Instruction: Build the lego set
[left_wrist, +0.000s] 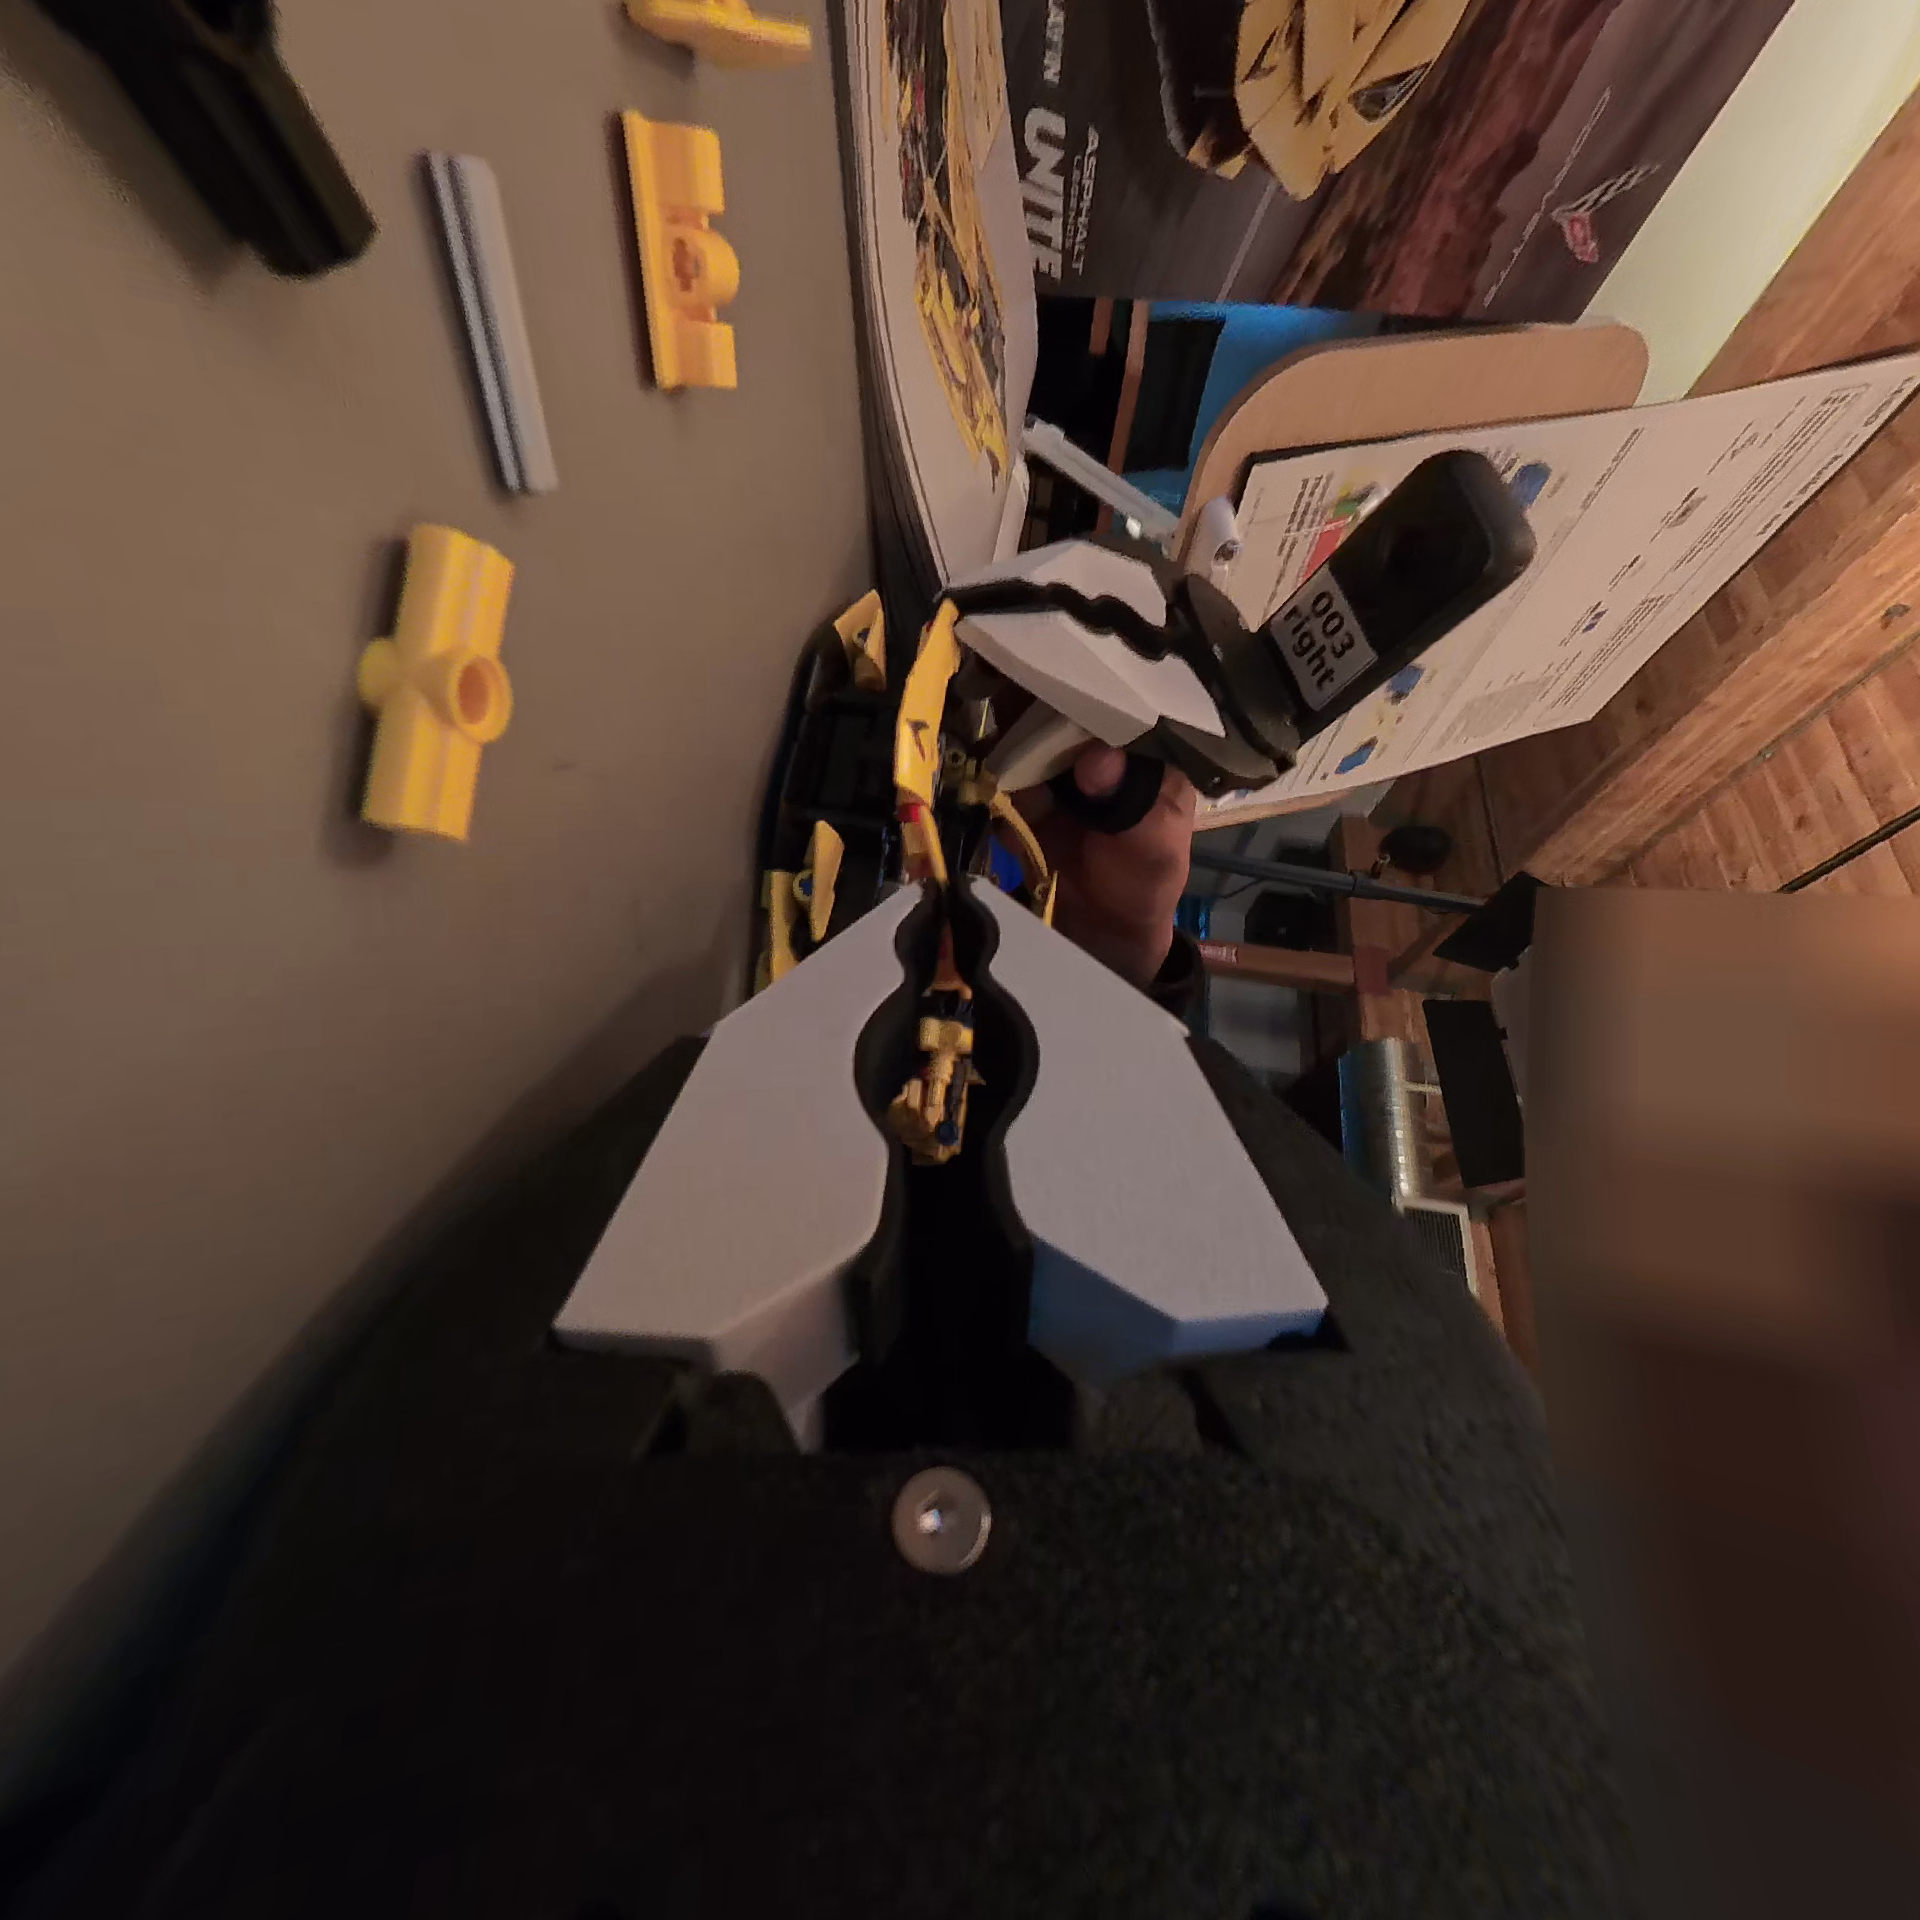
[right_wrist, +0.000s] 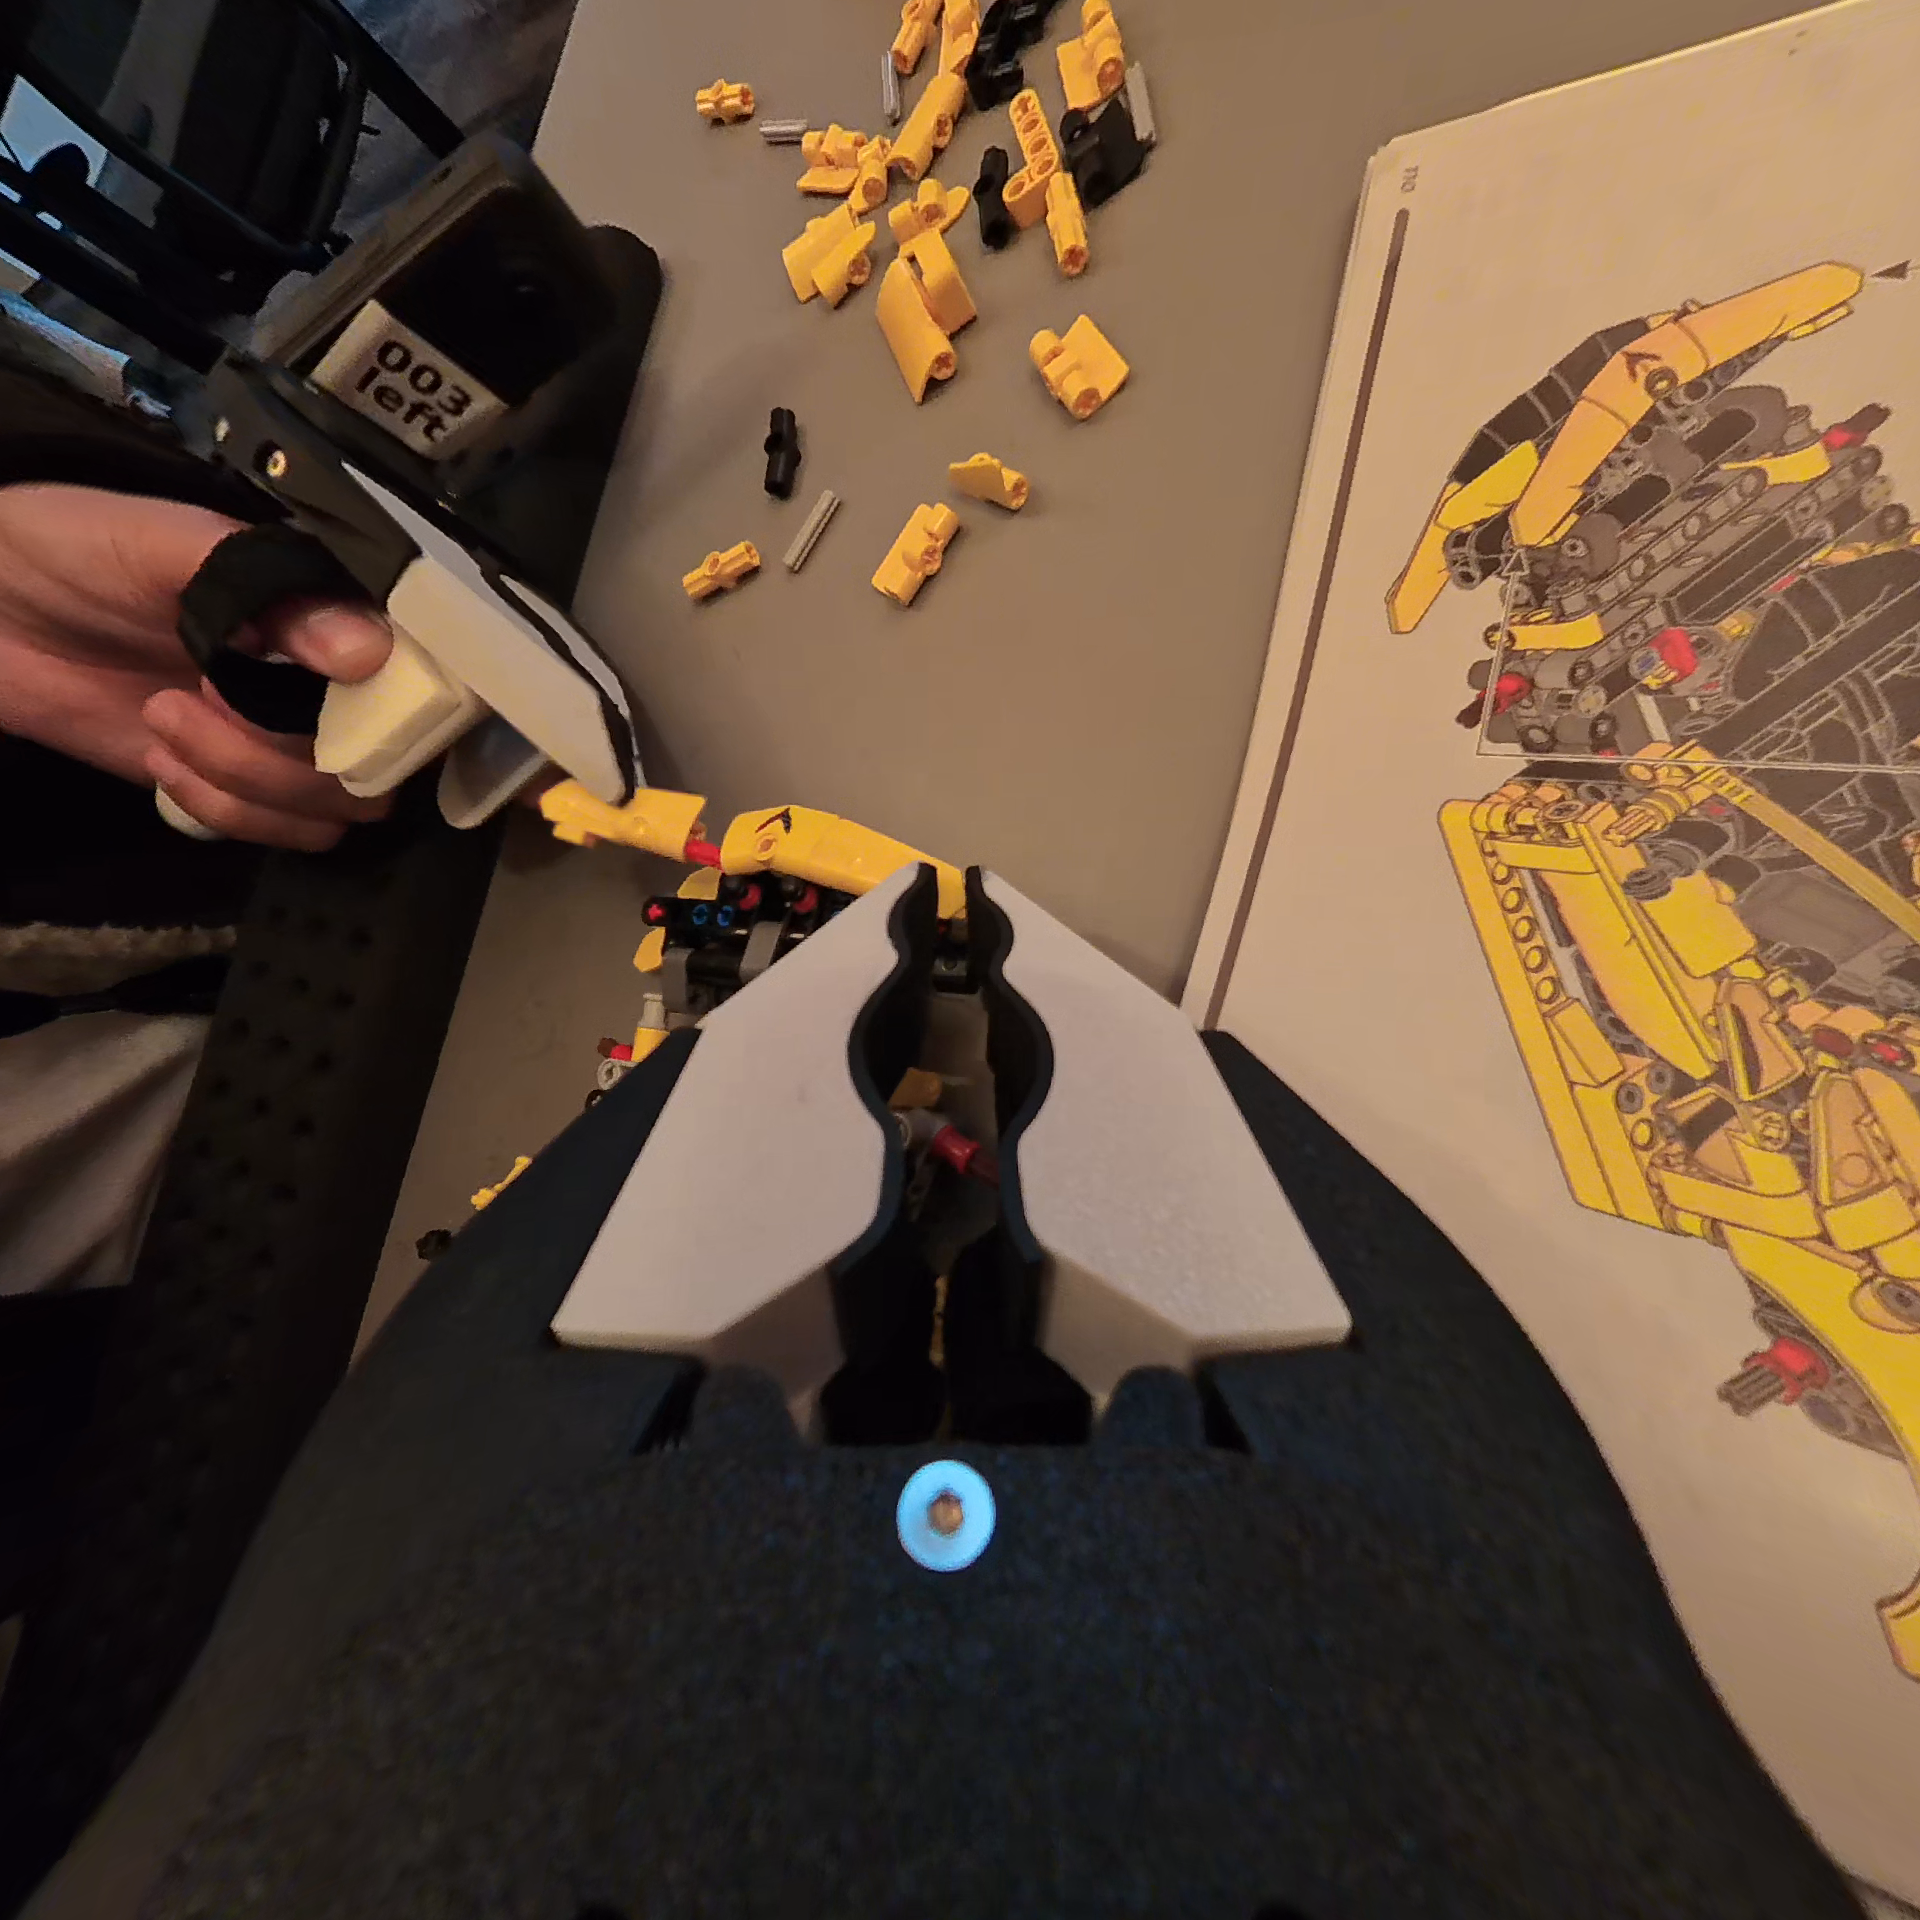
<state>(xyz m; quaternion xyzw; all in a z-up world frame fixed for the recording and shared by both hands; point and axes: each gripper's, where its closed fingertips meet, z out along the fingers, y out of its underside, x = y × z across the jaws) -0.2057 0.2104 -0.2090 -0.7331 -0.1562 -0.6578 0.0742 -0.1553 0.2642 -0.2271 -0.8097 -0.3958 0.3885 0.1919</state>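
Gripping yellow model (right_wrist: 810, 842): both tongs (left_wrist: 948, 894) (right_wrist: 945, 883).

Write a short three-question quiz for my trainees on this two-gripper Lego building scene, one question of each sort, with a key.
1. True or false: the left gripper is shut on the yellow curved arm piece of the partly built yellow and black Lego model.
2. Where does the open paper instruction booklet lie in the right wrist view? A) right of the model B) left of it
3. Fill in: the pile of loose Lego pieces is mostly ____ and black.

Key: 1 true; 2 A; 3 yellow
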